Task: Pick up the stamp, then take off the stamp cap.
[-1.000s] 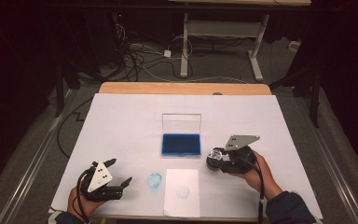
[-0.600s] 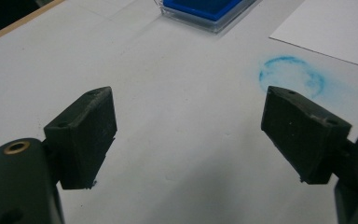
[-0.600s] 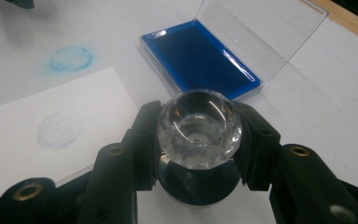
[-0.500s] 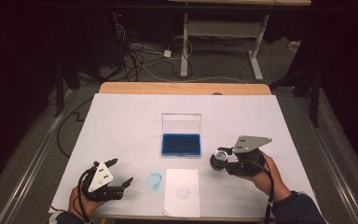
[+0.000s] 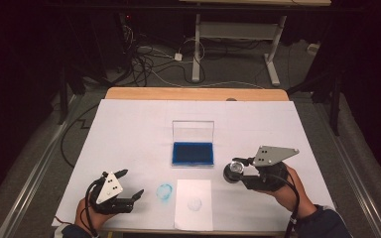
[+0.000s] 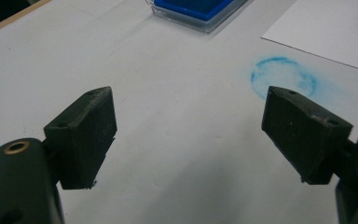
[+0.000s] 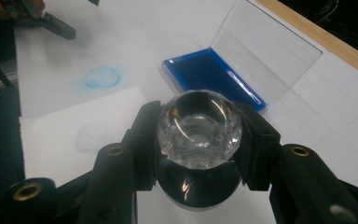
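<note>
White covering spreads over the bench (image 5: pixel 129 129), with dark floor and loose cables beyond its far edge. At mid-bench an ink pad (image 5: pixel 193 153) sits with its clear lid standing open at the far side. Nearer lies a paper sheet (image 5: pixel 194 204) bearing a faint round print, and just left of it a blue ring smudge (image 5: pixel 164 192) marks the covering itself.

On the right, the right gripper (image 5: pixel 239 172) has its jaws clenched on a clear faceted stamp (image 7: pixel 199 128), held off the surface, right of the pad and apart from it. At near left, the left gripper (image 5: pixel 130 184) rests with jaws released and nothing between them, beside the smudge.

Risks, as I judge them: the stamp's faceted knob is smooth, so it could twist or slip in the jaws when pressed down. A tilted press would ink only one side and leave a partial print. The paper is unheld, so it may slide or lift with the stamp. Coming down off the sheet would add another stain like the blue ring.
</note>
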Motion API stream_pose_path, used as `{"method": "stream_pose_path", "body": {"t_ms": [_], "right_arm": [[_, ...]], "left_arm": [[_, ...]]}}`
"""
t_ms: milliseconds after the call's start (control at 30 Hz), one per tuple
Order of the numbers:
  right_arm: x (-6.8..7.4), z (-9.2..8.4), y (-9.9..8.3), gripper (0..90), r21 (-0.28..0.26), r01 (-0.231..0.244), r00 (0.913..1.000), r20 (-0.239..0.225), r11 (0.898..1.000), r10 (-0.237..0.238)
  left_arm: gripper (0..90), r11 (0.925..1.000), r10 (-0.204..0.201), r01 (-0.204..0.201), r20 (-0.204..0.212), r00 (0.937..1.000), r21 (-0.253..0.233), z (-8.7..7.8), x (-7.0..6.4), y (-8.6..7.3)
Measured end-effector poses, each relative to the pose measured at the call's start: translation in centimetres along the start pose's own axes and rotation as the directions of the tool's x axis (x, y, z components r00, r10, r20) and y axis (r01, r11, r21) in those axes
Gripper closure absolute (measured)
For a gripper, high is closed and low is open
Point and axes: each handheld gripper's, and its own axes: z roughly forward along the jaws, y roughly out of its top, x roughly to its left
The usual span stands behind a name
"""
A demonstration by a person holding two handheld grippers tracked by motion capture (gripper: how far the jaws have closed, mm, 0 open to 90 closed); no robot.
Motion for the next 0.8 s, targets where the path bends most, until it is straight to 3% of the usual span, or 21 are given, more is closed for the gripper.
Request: {"method": "stream_pose_path", "body": {"t_ms": [200,267,367,400,500,533,800], "right_arm": [[0.8,-0.3,0.6,56.6,-0.020,0.021,0.9996,-0.019,1.000,-0.022],[1.3,-0.2,0.8,56.6,-0.029,0.033,0.9989,-0.033,0.999,-0.034],[1.7,-0.2,1.1,56.7,-0.036,0.037,0.9985,-0.040,0.999,-0.038],[1.8,-0.2,1.2,56.6,-0.038,0.039,0.9981,-0.045,0.999,-0.040],[2.1,0.0,1.4,56.6,-0.037,0.047,0.9973,-0.056,0.998,-0.049],[2.1,0.1,1.5,56.7,-0.038,0.047,0.9971,-0.058,0.998,-0.049],[2.1,1.1,2.6,56.6,-0.051,0.041,0.9967,-0.068,0.998,-0.044]], "left_arm": [[16.9,0.9998,0.017,-0.017,0.006,0.9998,-0.001,0.1,-0.2,0.1],[16.9,1.0000,0.005,-0.005,0.014,0.9999,0.000,0.0,-0.4,0.1],[16.9,0.9998,0.017,-0.017,-0.004,0.9998,0.005,0.0,-0.6,0.3],[16.9,0.9999,0.003,-0.003,-0.007,1.0000,-0.012,-0.1,-0.6,0.5],[15.8,0.9998,-0.003,0.003,0.008,1.0000,-0.021,0.1,-0.5,0.7],[15.7,0.9998,0.004,-0.004,0.028,0.9996,-0.017,0.4,-0.7,1.0],[14.0,0.9992,0.040,-0.040,0.081,0.9959,-0.007,2.1,-1.4,2.6]]}}
